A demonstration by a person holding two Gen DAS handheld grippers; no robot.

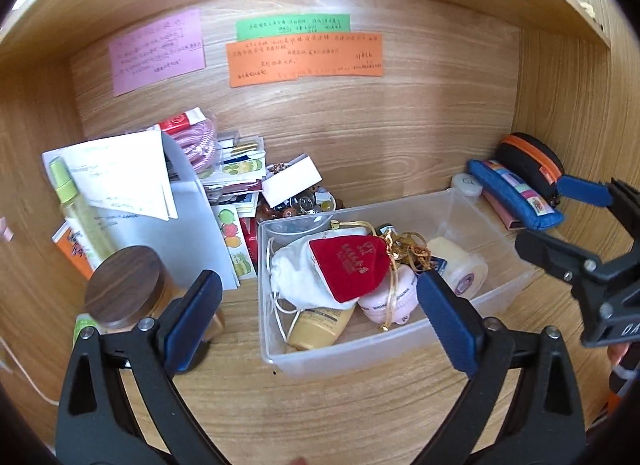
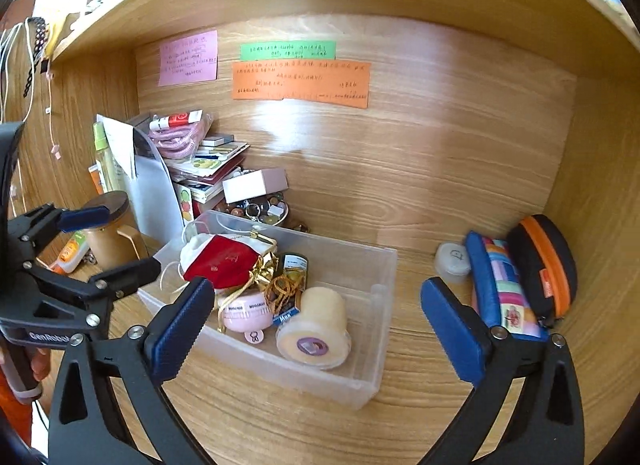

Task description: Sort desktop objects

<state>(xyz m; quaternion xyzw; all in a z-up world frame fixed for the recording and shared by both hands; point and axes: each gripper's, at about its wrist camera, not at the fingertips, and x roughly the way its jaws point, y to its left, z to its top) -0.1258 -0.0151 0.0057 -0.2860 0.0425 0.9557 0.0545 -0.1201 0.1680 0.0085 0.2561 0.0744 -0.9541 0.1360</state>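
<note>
1. Nearest, the left gripper [image 1: 320, 317] has its blue-padded jaws spread wide with nothing between them, hovering before the clear plastic storage bin [image 1: 360, 349]. The right gripper [image 2: 316, 329] is likewise wide open and empty, poised over the bin's right end.

2. The bin sits on the wooden desk surface [image 2: 280, 425] and already holds a red velvet pouch [image 1: 350, 267] lying on a white drawstring bag [image 1: 294, 275], a pink round case [image 2: 244, 313], a cream roll of tape [image 2: 316, 331], a yellow tube [image 1: 316, 329] and a tangle of gold cord [image 1: 404, 249].

3. Left of the bin stands a tan jar with a dark wooden lid [image 1: 124, 291], just beside the left gripper's left finger.

4. Right of the bin, against the side wall, lie a blue striped fabric pencil case [image 2: 502, 289], a black zip pouch with orange trim [image 2: 546, 265] and a small white round container [image 2: 452, 261].

5. Furthest back, a heap of papers, cards and trinkets [image 1: 236, 181] sits under coloured notes on the back panel.

6. Judged from this, sorting is part-way: both grippers appear to be between picks. The next move calls for choosing a loose item, probably the jar or a pouch, and closing squarely on it.
</note>
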